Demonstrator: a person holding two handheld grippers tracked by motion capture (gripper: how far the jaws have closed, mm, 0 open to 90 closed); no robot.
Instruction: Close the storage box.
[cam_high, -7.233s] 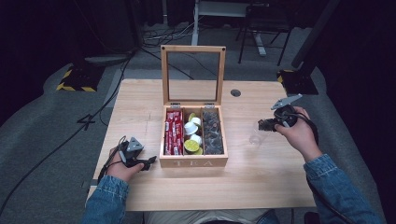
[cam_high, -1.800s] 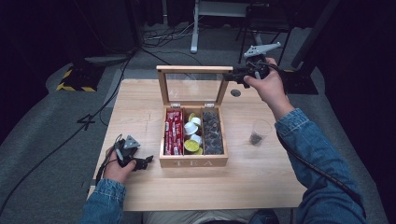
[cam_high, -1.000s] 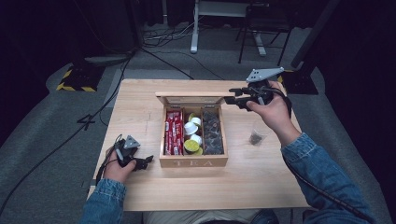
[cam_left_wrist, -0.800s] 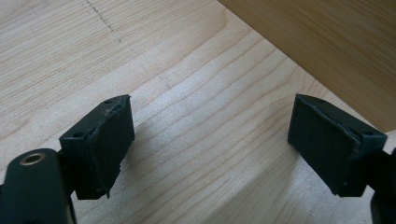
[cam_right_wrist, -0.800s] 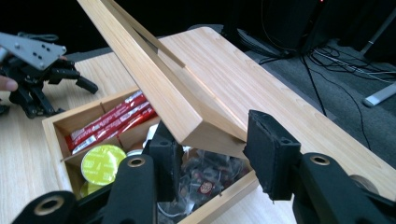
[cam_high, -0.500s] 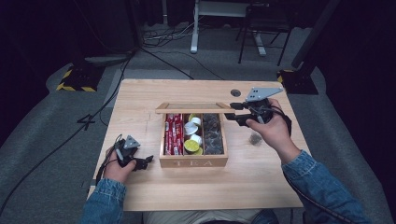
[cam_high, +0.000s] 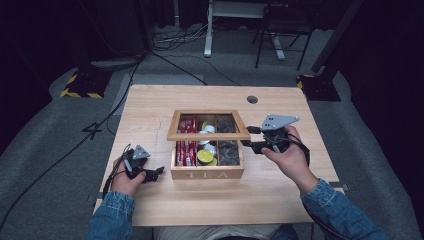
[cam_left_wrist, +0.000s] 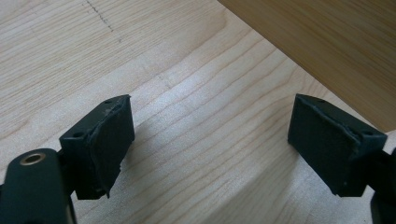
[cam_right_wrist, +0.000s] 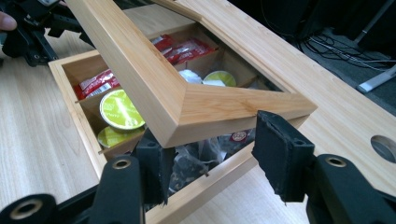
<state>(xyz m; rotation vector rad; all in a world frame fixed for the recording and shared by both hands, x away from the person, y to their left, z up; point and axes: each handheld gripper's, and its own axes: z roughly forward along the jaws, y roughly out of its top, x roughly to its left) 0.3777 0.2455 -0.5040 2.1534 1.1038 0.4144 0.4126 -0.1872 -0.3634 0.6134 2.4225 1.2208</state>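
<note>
Lowering the lid of the wooden tea box looks like the step in hand, and doing it well means keeping the frame level and letting it down slowly until it seats on the box walls, with nothing caught beneath. The lid, a wooden frame around a clear pane, hangs tilted over the box, its free corner lying between the spread fingers of the right gripper; one finger sits under the frame's edge and the other just beside the corner, so the fingers are apart, propping rather than pinching. A good finish, I judge, would draw the lower finger out sideways before the frame meets the wall. The lid's long axis runs across the bench, parallel to the box's labelled front, with its hinged edge on the far side and its free edge toward the person. Beneath the fingers the compartments hold red sachets, round capsules and dark tea bags. The left gripper rests on the bench beside the box, its fingers wide apart over bare wood, the box wall just beyond them.
</note>
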